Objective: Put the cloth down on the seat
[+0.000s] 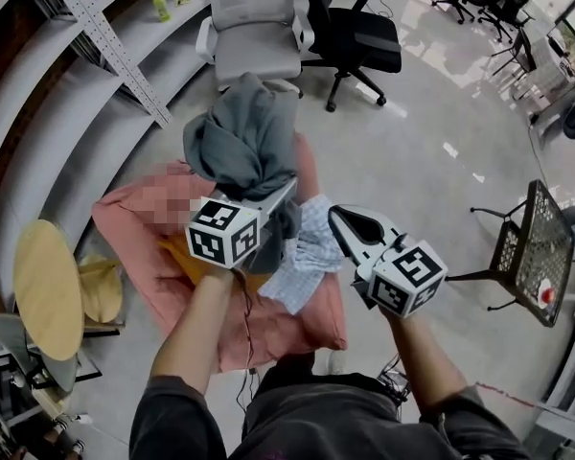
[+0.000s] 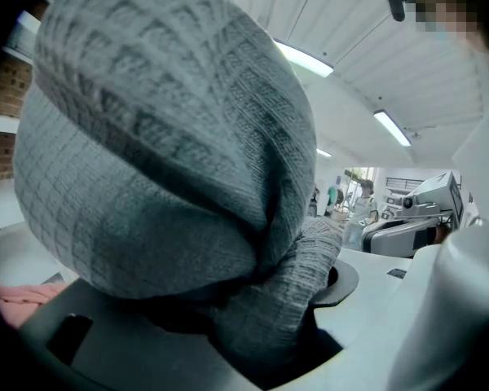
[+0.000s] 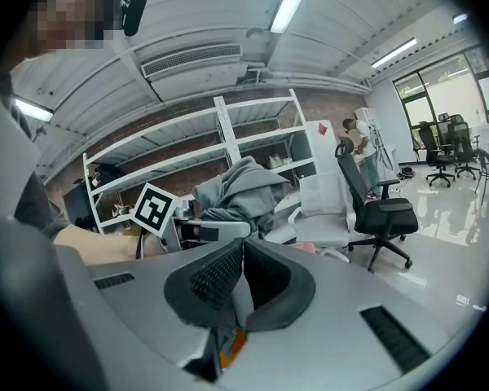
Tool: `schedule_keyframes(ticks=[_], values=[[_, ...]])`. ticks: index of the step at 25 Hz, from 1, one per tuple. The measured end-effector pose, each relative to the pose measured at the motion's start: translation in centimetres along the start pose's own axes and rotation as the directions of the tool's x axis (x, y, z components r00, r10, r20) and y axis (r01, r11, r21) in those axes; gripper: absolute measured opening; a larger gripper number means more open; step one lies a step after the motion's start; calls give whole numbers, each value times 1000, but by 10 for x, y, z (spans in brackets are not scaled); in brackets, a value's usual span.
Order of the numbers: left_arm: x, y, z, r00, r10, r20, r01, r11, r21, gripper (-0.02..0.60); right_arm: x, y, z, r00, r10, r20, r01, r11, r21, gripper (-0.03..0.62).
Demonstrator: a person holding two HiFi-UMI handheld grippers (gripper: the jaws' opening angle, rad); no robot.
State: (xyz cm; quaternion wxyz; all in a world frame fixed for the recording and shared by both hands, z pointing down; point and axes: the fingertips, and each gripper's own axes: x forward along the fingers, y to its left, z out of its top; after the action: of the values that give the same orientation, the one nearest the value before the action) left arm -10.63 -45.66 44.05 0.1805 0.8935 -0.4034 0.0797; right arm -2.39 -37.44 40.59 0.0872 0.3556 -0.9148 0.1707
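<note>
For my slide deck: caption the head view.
Left tool holds a bunched grey knitted cloth over the pink cushioned seat.

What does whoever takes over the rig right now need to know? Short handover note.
Left tool: shut on the grey knit cloth, which is bunched up and held in the air above the pink seat.
Right tool: shut, nothing in it, held beside the left one.
On the seat: a blue-and-white checked cloth lies near the middle.
Done: the grey cloth is gripped and over the seat.
Left: lower it onto the seat, open the left tool, draw back.
</note>
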Motion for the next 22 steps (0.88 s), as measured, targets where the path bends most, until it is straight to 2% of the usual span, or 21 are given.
schedule_keyframes(ticks=[3, 10, 12, 14, 16, 18, 22], values=[[17, 19, -3, 1000, -3, -19, 3, 1000, 1, 311, 24, -10, 3, 1000, -2, -2, 2, 1000, -5, 17], [59, 66, 9, 992, -26, -123, 24, 1000, -11, 313, 57, -27, 13, 1000, -12, -8, 12, 1000, 7, 17], [74, 79, 9, 985, -38, -171, 34, 999, -25, 316, 62, -31, 12, 1000, -17, -17, 17, 1000, 15, 17], [95, 93, -7, 968, -38, -249, 28, 999, -42, 331, 66, -35, 7, 999, -21, -32, 21, 999, 23, 17], [115, 105, -38, 944, -12, -329, -1, 999, -38, 351, 67, -40, -3, 998, -26, -51, 28, 999, 35, 17], [126, 111, -62, 931, 31, -364, -37, 999, -8, 393, 68, -43, -14, 998, -30, -64, 33, 998, 50, 17], [127, 112, -66, 943, 119, -311, -107, 993, 53, 417, 68, -48, -26, 997, -28, -74, 33, 997, 64, 17]])
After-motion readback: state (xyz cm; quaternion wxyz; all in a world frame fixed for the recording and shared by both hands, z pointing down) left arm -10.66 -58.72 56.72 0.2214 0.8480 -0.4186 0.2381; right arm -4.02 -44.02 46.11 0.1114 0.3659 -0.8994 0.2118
